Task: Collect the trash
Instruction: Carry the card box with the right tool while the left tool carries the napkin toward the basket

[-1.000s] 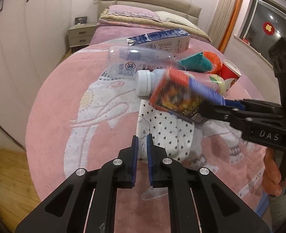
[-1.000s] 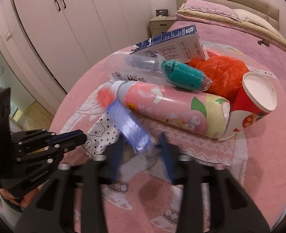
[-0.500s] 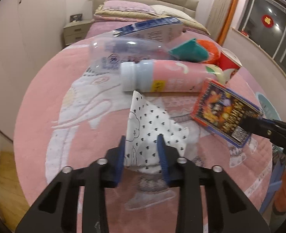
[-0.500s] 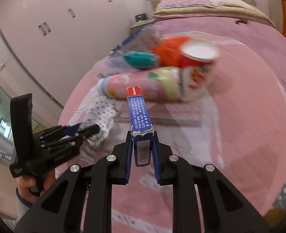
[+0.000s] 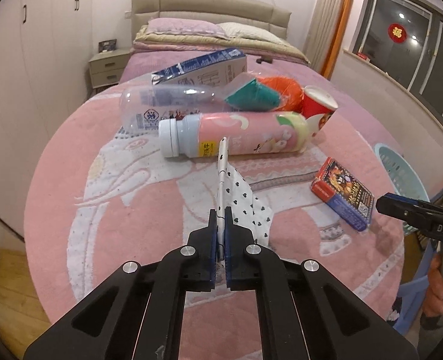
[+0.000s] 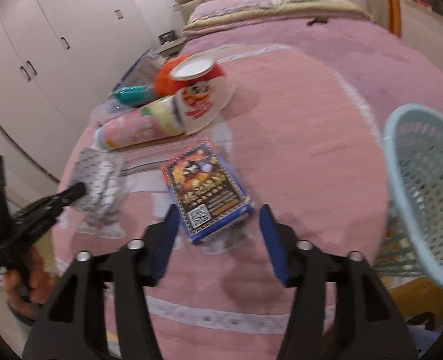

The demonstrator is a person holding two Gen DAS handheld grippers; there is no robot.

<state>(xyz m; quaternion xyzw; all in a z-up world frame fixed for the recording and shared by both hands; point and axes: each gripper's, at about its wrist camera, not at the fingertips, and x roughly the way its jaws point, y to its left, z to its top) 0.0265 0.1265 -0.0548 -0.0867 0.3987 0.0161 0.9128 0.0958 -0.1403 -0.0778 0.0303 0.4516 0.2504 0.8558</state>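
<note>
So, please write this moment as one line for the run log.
left claw: shut on wrapper | right claw: opening, box free | basket: beside

A home bedroom. At the top of the left wrist frame stands a bed (image 5: 209, 57) with a padded beige headboard (image 5: 209, 9), pillows (image 5: 188, 27) and a purple cover. A small nightstand (image 5: 108, 67) sits left of it, white wardrobe doors (image 5: 41, 30) fill the upper left, and a curtain (image 5: 332, 21) hangs by a dark window (image 5: 413, 45) at upper right.
</note>
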